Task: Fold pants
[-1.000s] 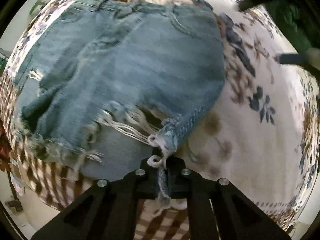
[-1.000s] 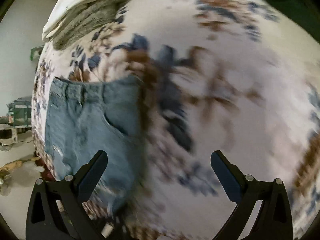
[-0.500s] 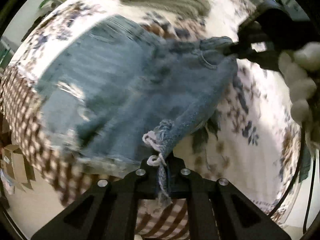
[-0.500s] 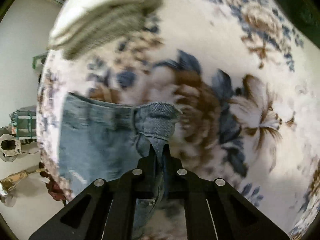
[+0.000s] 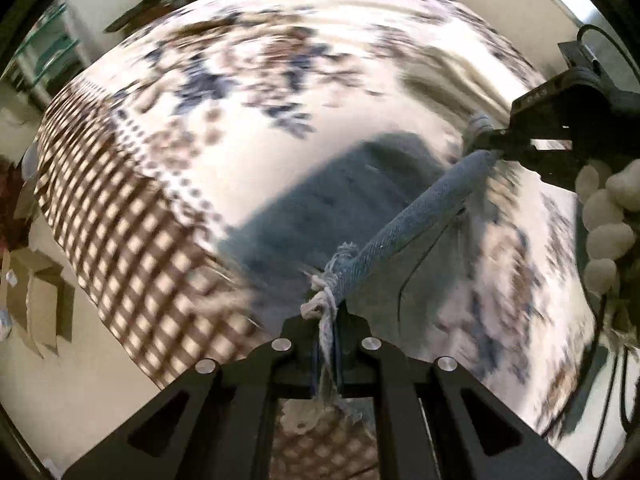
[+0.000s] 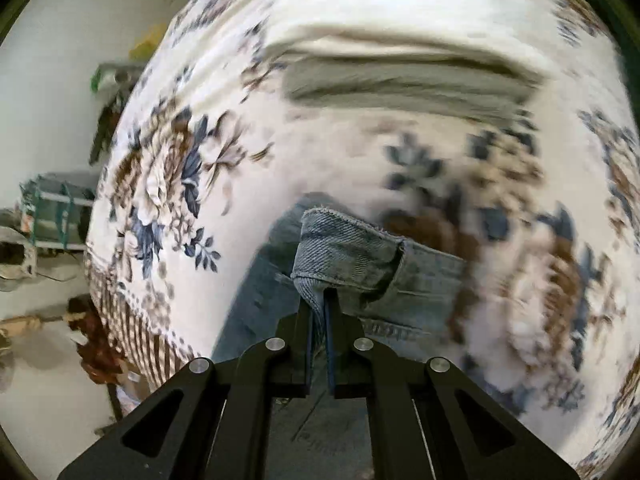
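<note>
Frayed blue denim shorts (image 5: 328, 204) hang above the floral bedspread (image 5: 248, 92), stretched between my two grippers. My left gripper (image 5: 329, 312) is shut on the frayed hem corner with white threads. The taut side edge (image 5: 416, 216) runs up right to my right gripper (image 5: 486, 140), which holds the other end. In the right wrist view my right gripper (image 6: 319, 300) is shut on the waistband corner (image 6: 344, 244), and the rest of the shorts hangs below it. Both views are motion-blurred.
A folded grey and cream cloth (image 6: 400, 80) lies on the bedspread (image 6: 168, 168) farther back. The bed's checked side (image 5: 120, 208) drops to the floor at left. Cardboard boxes (image 5: 36, 300) and a green shelf (image 6: 52, 208) stand beside the bed.
My right gripper shut on the waistband corner. Both grippers lifted the shorts off the bed and swung them, so the side edge is now taut between them.
</note>
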A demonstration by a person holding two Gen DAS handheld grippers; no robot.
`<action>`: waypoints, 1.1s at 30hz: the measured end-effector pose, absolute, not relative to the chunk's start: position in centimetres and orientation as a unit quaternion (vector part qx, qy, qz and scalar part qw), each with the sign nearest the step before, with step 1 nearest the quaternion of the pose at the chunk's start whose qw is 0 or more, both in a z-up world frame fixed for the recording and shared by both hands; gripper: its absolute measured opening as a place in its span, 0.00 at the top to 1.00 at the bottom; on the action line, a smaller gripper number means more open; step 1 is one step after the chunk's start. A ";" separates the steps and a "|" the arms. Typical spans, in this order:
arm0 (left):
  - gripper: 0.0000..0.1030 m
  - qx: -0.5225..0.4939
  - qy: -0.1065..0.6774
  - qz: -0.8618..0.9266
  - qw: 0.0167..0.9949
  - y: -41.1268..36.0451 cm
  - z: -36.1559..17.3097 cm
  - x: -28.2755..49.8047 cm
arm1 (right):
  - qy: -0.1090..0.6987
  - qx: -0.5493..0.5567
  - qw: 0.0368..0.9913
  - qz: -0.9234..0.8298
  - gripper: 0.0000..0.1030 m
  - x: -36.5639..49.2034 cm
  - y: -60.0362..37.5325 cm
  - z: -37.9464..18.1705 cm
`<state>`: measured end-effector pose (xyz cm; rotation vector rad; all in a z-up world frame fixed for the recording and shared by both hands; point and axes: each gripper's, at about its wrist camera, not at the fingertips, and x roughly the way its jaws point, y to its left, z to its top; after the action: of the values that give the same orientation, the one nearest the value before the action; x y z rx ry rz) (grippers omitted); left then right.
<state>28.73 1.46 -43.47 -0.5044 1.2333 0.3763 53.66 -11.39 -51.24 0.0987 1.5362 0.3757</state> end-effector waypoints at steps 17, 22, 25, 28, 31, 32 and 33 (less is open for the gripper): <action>0.26 -0.383 0.530 0.234 0.719 9.1 -50.4 26.0 | 0.728 -0.058 0.633 0.258 0.18 54.2 -1.7 -58.6; 0.23 -0.422 0.495 0.232 0.723 5.9 -47.7 25.5 | 0.723 0.016 0.635 0.271 0.04 54.1 -9.3 -55.8; 0.23 -0.495 0.466 0.224 0.698 2.5 -47.5 24.9 | 0.724 0.037 0.637 0.262 0.04 53.7 -14.5 -55.0; 0.23 -0.573 0.460 0.241 0.634 -1.4 -49.7 24.8 | 0.725 0.029 0.636 0.261 0.04 53.3 -19.0 -55.3; 0.23 -0.666 0.443 0.241 0.550 -5.4 -52.9 24.7 | 0.735 0.036 0.624 0.264 0.05 52.8 -22.7 -56.5; 0.23 -0.688 0.434 0.246 0.527 -6.7 -53.9 24.7 | 0.738 0.047 0.618 0.266 0.05 52.7 -23.8 -56.9; 0.24 -0.699 0.428 0.248 0.516 -7.5 -54.5 24.7 | 0.741 0.053 0.613 0.269 0.05 52.6 -24.2 -57.6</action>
<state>24.67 -7.51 -54.54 -1.6798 1.0279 0.5961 52.63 -24.17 -57.56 0.1233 1.7077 0.6211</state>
